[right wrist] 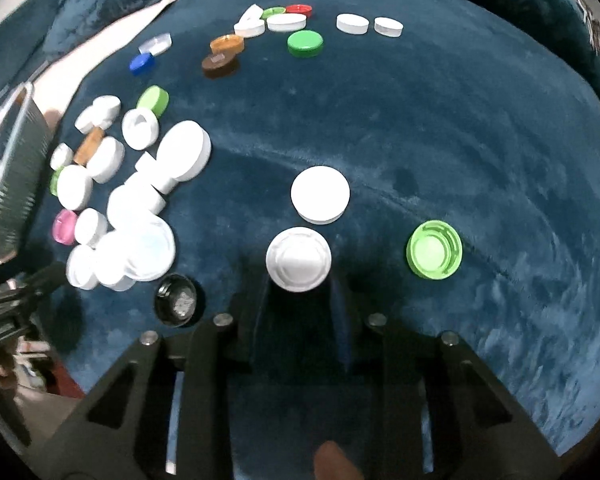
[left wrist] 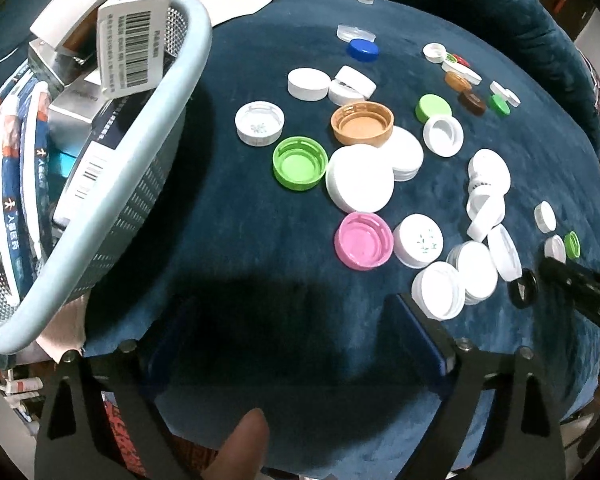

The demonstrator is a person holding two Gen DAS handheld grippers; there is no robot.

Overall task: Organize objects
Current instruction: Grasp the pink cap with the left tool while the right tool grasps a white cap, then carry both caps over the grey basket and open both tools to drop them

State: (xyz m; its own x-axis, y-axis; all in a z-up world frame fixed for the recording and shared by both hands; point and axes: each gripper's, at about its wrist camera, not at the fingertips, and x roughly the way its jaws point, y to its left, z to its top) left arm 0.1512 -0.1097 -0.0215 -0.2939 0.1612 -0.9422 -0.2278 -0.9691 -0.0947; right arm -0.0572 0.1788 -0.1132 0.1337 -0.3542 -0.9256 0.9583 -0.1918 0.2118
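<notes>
**Right gripper takes a white cap while the left waits wide**

In the right wrist view the right gripper (right wrist: 299, 280) stands low in the centre of the frame with its jaws drawn in close on a white cap (right wrist: 299, 259), which sits between the fingertips and looks gripped; I judge this the pick-up step of sorting the caps; another white cap (right wrist: 320, 194) lies just above it in the frame, and a green cap (right wrist: 434, 249) lies apart to the right, open side up; a black cap (right wrist: 175, 300) rests at lower left.

The next move, as I read it, calls for carrying the held cap to its like without knocking the loose heap of white caps (right wrist: 140, 216) at the left of the frame.

In the left wrist view the left gripper (left wrist: 292, 320) hangs at the bottom with jaws wide and nothing between them, above bare blue cloth (left wrist: 240, 240); the pink cap (left wrist: 363, 241) lies just above it, right of centre.

The pale blue basket (left wrist: 112, 208) fills the left of that frame; it holds boxes (left wrist: 134, 54) with barcodes and flat printed packets (left wrist: 20, 184), piled above the rim; no caps show inside.
</notes>
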